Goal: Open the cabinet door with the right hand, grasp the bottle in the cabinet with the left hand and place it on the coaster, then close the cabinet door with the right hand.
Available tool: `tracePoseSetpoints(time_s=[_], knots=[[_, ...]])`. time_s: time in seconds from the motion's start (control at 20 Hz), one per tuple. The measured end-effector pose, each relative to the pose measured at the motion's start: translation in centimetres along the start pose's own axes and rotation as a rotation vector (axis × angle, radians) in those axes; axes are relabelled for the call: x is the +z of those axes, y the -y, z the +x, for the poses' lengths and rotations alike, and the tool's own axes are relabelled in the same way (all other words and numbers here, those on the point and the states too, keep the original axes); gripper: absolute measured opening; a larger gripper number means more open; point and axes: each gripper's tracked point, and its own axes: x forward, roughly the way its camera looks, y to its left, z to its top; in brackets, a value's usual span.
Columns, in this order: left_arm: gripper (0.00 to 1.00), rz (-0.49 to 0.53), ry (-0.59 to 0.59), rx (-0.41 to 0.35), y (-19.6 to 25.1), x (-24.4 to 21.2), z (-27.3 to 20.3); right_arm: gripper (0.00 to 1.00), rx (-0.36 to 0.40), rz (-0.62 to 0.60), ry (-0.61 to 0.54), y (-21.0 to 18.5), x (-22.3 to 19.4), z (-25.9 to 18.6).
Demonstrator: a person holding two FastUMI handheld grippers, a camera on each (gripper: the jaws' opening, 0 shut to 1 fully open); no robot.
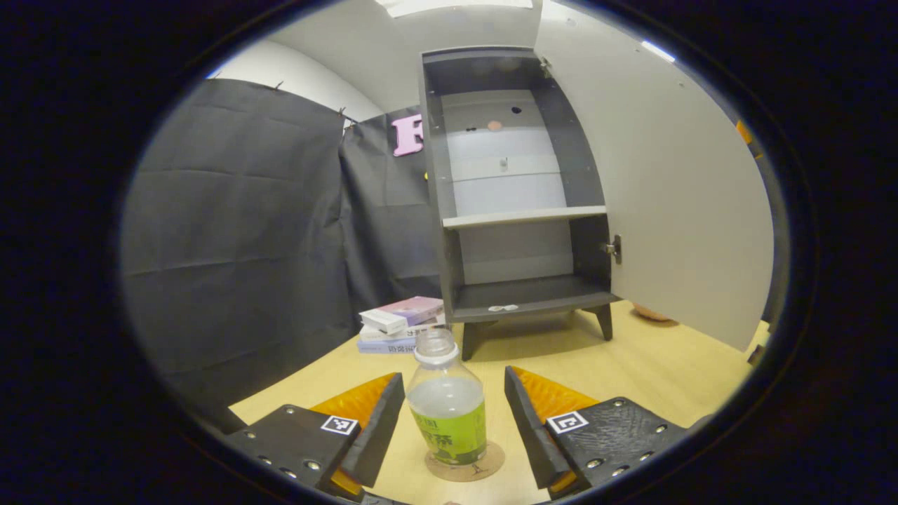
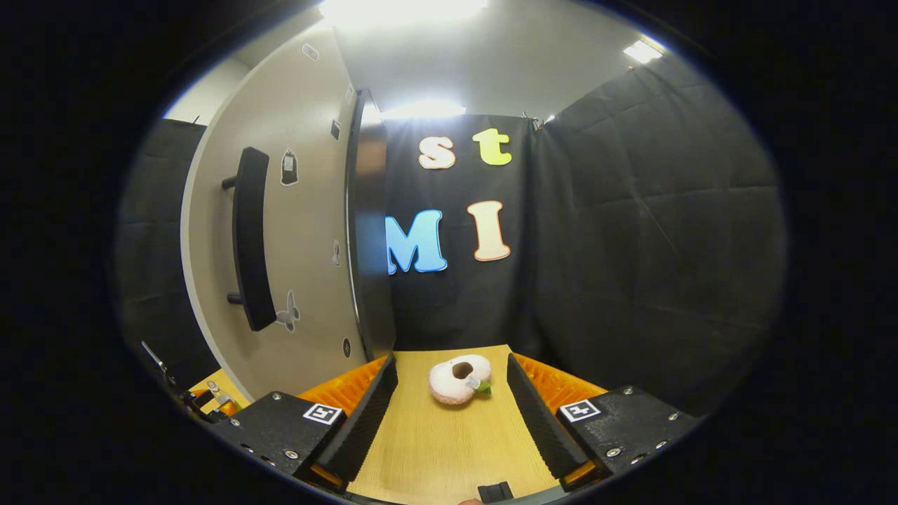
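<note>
Left cam low, near, faces open cabinet [image 1: 519, 210]; right cam faces door [image 2: 280, 245] front.

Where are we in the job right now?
Done: the cabinet door is open and the bottle stands on the coaster. In hand: the left gripper is open, fingers either side of the bottle, not touching. Left: the right gripper, open beside the door handle, closes the door.
</note>
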Motion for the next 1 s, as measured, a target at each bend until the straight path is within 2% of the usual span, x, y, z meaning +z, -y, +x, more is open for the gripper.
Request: tracePoseSetpoints(time_s=[0.1, 0.2, 0.25, 0.3, 0.45, 0.55, 0.6, 0.65, 0.7, 0.8, 0.85, 1.0], knots=[[0.82, 0.005, -0.008, 0.021, -0.9, 1.6, -0.9, 0.96, 0.010, 0.010, 0.014, 0.1, 0.6, 0.1], [0.82, -0.008, -0.008, 0.039, -2.3, 3.9, -2.1, 0.96, 0.029, 0.023, 0.021, -0.3, 1.3, 0.3], [0.86, -0.015, -0.004, 0.046, -2.9, 5.2, -2.7, 0.96, 0.038, 0.026, 0.029, -0.5, 1.8, 0.4], [0.82, -0.022, -0.002, 0.053, -3.6, 6.4, -3.4, 0.97, 0.045, 0.026, 0.035, -0.6, 2.3, 0.5], [0.85, -0.042, -0.004, 0.078, -6.3, 9.1, -4.7, 0.96, 0.046, 0.028, 0.043, -1.0, 3.5, 0.6], [0.85, -0.052, 0.005, 0.094, -8.2, 10.7, -5.1, 0.96, 0.032, 0.028, 0.057, -1.3, 4.6, 0.3], [0.82, -0.055, 0.009, 0.102, -9.0, 11.4, -5.0, 0.96, 0.023, 0.023, 0.062, -1.4, 5.0, 0.3], [0.85, -0.058, 0.016, 0.105, -10.1, 11.9, -4.7, 0.96, 0.012, 0.014, 0.067, -1.7, 5.4, 0.1], [0.82, -0.059, 0.025, 0.105, -11.1, 12.6, -4.3, 0.96, -0.007, 0.007, 0.074, -1.8, 5.9, -0.2], [0.85, -0.049, 0.038, 0.104, -13.1, 13.2, -3.8, 0.96, -0.027, 0.003, 0.084, -2.9, 6.6, -0.5], [0.82, -0.047, 0.050, 0.104, -14.0, 13.6, -3.5, 0.94, -0.033, 0.002, 0.094, -3.5, 7.0, -0.8], [0.78, -0.057, 0.048, 0.091, -16.4, 13.1, -2.3, 0.96, -0.057, -0.022, 0.122, -5.1, 8.1, -1.5]])
